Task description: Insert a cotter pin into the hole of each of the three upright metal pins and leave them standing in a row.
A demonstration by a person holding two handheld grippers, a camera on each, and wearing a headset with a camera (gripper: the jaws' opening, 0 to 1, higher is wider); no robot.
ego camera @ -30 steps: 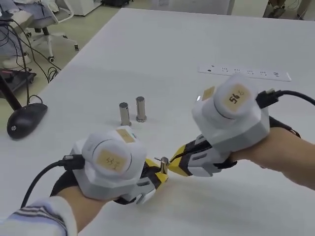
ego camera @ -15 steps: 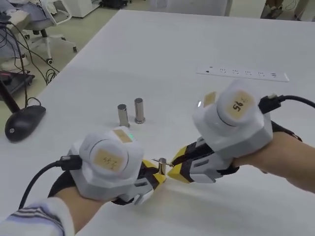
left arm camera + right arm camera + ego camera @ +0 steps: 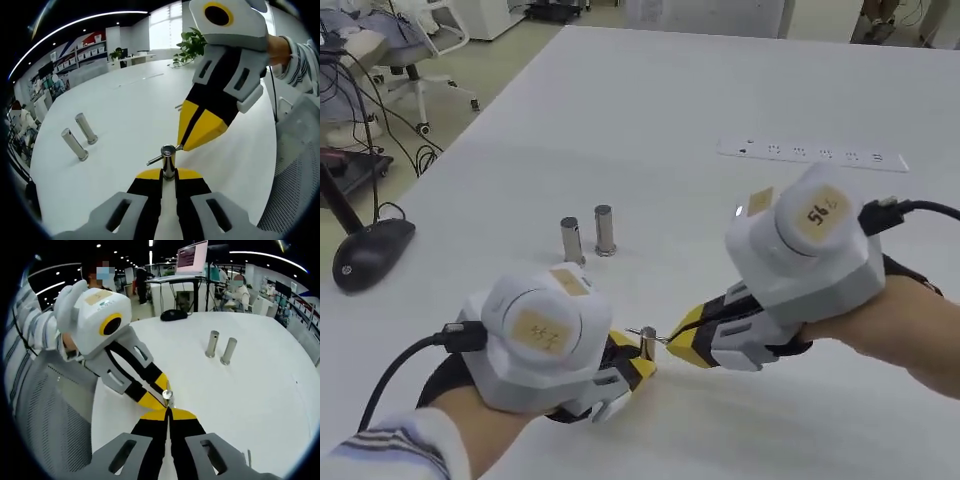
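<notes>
Yellow-tipped left gripper (image 3: 168, 175) is clamped on one metal pin (image 3: 168, 161), upright, over the near part of the white table (image 3: 650, 110); right gripper (image 3: 169, 411) pinches the cotter pin (image 3: 155, 160) poking through its head; two more pins (image 3: 571, 240) stand side by side behind

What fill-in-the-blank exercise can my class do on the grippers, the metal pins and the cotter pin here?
1. The left gripper is shut on the held metal pin, while ____ standing pins are free on the table.
2. The right gripper holds the cotter pin at the held metal pin's ____ end.
3. The mouse near the table's edge is ____ in colour.
Missing words: two; top; black.
</notes>
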